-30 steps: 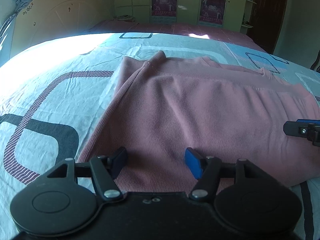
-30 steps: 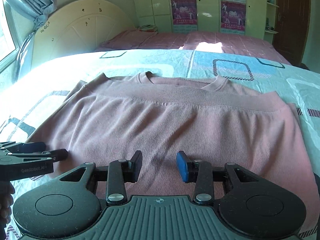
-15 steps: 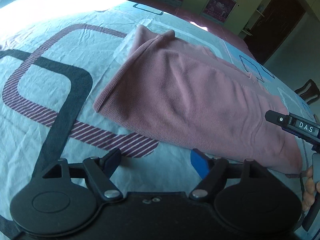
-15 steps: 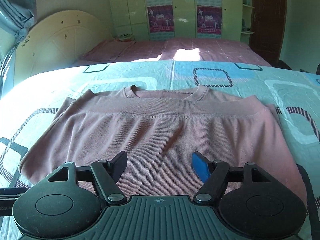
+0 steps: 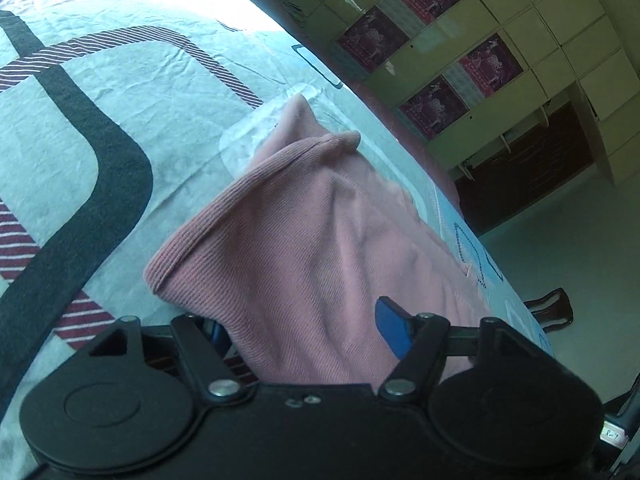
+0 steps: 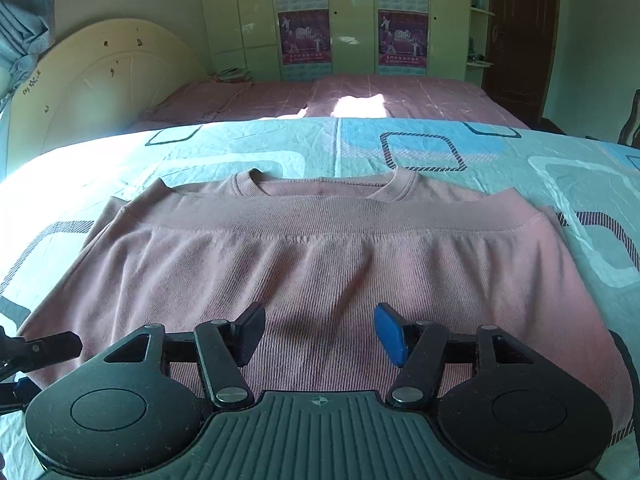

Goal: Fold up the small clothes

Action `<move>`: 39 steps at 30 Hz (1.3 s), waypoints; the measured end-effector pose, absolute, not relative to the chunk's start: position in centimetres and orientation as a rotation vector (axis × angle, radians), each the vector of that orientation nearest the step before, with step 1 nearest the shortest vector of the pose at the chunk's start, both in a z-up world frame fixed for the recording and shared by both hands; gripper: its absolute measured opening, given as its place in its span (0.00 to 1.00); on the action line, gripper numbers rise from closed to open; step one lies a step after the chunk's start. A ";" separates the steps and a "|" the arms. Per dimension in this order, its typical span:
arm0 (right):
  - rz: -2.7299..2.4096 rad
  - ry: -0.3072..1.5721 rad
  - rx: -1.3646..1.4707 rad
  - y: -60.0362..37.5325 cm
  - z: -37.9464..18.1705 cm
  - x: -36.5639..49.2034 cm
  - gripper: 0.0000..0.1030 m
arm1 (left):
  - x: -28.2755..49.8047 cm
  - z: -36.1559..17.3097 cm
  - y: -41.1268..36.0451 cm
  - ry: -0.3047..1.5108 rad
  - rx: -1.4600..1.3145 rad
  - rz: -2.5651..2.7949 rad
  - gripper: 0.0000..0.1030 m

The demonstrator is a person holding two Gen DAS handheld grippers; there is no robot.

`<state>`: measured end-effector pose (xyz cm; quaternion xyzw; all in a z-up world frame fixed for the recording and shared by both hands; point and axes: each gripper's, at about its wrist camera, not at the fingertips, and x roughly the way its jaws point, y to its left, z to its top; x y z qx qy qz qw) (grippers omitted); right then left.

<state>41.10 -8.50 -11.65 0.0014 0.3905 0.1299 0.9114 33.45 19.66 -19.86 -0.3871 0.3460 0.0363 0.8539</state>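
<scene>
Your pink sweater (image 6: pixel 320 264) lies crosswise, neckline away; left gripper (image 5: pixel 304 328) closing around its corner, right gripper (image 6: pixel 320 332) open.

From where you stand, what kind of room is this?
Most likely a bedroom: a pink sweater lies on a bed's patterned sheet, with a rounded headboard and a wardrobe behind.

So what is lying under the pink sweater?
The sweater lies on the patterned bedsheet, which shows all around it. Whether anything else is beneath cannot be seen, because the sweater covers that part.
</scene>
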 end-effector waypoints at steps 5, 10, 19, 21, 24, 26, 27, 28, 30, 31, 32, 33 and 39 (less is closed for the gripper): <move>0.243 0.846 -0.055 -7.7 -13.6 42.1 0.58 | 35.2 -21.3 20.7 0.704 -0.870 0.091 0.15; 0.246 0.823 -0.043 -8.0 -13.4 42.0 0.58 | 35.1 -21.0 20.9 0.692 -0.863 0.090 0.11; 0.294 0.837 0.017 -9.3 -13.7 43.0 0.58 | 34.9 -16.9 18.4 0.610 -0.719 0.103 0.08; 0.312 0.828 0.049 -10.2 -13.0 43.0 0.58 | 35.3 -15.0 16.7 0.583 -0.640 0.080 0.08; 0.327 0.805 0.080 -11.9 -11.8 42.9 0.58 | 36.1 -12.5 13.6 0.559 -0.530 0.026 0.08; 0.327 0.788 0.093 -13.6 -10.9 42.9 0.58 | 36.9 -11.1 10.8 0.551 -0.455 -0.028 0.08; 0.321 0.779 0.104 -14.6 -10.5 42.8 0.58 | 37.4 -10.4 9.1 0.549 -0.416 -0.064 0.08; 0.310 0.772 0.115 -15.8 -10.1 42.8 0.58 | 37.6 -9.9 7.9 0.545 -0.386 -0.088 0.08; 0.286 0.760 0.141 -18.4 -9.4 42.7 0.58 | 38.2 -9.2 4.4 0.541 -0.316 -0.152 0.08; 0.269 0.755 0.150 -19.7 -9.2 42.6 0.58 | 38.5 -9.2 2.6 0.544 -0.288 -0.181 0.08; 0.252 0.750 0.155 -21.0 -9.0 42.4 0.58 | 38.8 -9.4 0.5 0.551 -0.257 -0.217 0.08; 0.237 0.748 0.158 -22.2 -8.9 42.4 0.58 | 39.0 -9.7 -1.3 0.560 -0.230 -0.247 0.08; 0.148 0.770 0.211 -28.8 -9.3 41.7 0.58 | 39.1 -15.0 -10.3 0.730 -0.016 -0.381 0.13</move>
